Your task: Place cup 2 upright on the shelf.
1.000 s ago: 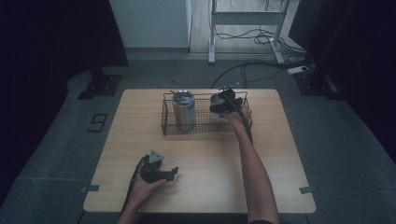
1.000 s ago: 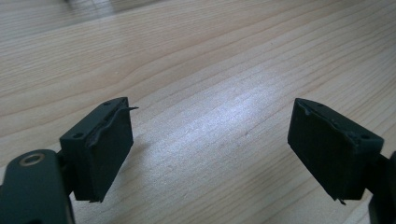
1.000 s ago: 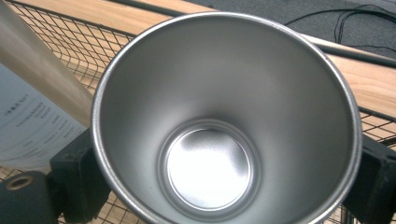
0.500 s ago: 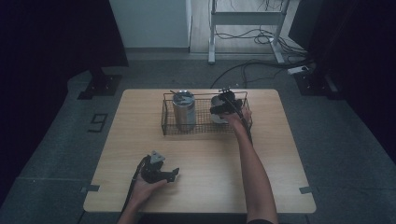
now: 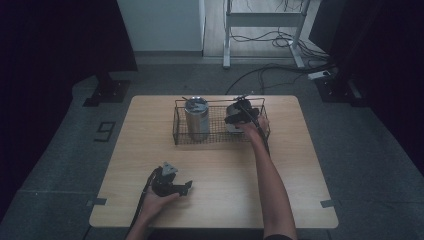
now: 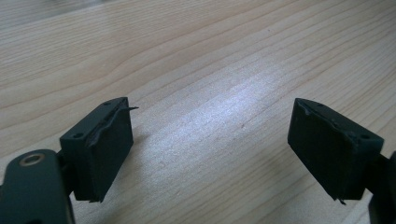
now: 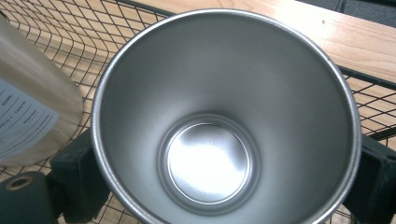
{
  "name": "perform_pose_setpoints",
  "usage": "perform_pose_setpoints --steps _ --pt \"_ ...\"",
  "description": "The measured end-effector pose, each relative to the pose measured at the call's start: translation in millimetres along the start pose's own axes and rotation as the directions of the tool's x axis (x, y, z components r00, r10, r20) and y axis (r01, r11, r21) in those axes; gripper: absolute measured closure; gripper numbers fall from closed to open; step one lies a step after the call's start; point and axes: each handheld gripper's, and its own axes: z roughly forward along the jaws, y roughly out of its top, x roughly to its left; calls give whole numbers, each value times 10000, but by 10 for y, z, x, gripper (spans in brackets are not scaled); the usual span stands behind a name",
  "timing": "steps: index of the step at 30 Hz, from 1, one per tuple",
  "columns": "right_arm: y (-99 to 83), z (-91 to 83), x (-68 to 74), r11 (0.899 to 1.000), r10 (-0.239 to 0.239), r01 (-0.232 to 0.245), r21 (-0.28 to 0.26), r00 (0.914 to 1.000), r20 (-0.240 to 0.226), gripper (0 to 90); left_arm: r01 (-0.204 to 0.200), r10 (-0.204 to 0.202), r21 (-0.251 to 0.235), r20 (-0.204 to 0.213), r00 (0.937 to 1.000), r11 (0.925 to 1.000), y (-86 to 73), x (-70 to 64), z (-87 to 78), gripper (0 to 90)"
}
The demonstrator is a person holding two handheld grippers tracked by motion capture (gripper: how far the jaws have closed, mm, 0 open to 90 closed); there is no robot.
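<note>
**Two steel cups in the basket, one between the jaws**

Two metal vessels stand in the wire basket (image 5: 181,137) at the far side of the table (image 5: 300,190). The right gripper (image 5: 239,116) straddles the open steel cup (image 7: 224,116) at the basket's right end, one black jaw on each side of its wall just below the rim; it appears clamped on the cup.

I judge the cup stiff, light because empty, and slick: smooth brushed metal tapering toward the base, so a pinch low down could slide. Hold across the wall near the rim, as now.

Beside it stands the taller tumbler (image 5: 197,119), bearing a white label (image 7: 21,123); its print is too small to read.

The left gripper (image 5: 175,186) rests on bare wood, jaws spread wide, holding nothing.
</note>
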Motion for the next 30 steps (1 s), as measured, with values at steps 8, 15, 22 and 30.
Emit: perform_pose_setpoints --steps 8,15,22,30 --pt "-27 -24 -9 9999 124 -125 92 9999 109 62 -36 36 13 8 10000 10000 0 -5 1 143" --pt "-7 -122 -27 9970 549 -559 -536 9983 -207 31 -45 45 26 -2 10000 10000 -1 -10 3 143" --pt "-13 -354 -39 9836 788 -827 -1606 9964 -301 44 -49 49 18 -5 10000 10000 -1 -18 3 143" --pt "-129 -645 -84 9722 755 -828 -2191 9963 -416 76 -108 108 59 -65 9999 9999 -7 -26 5 143"
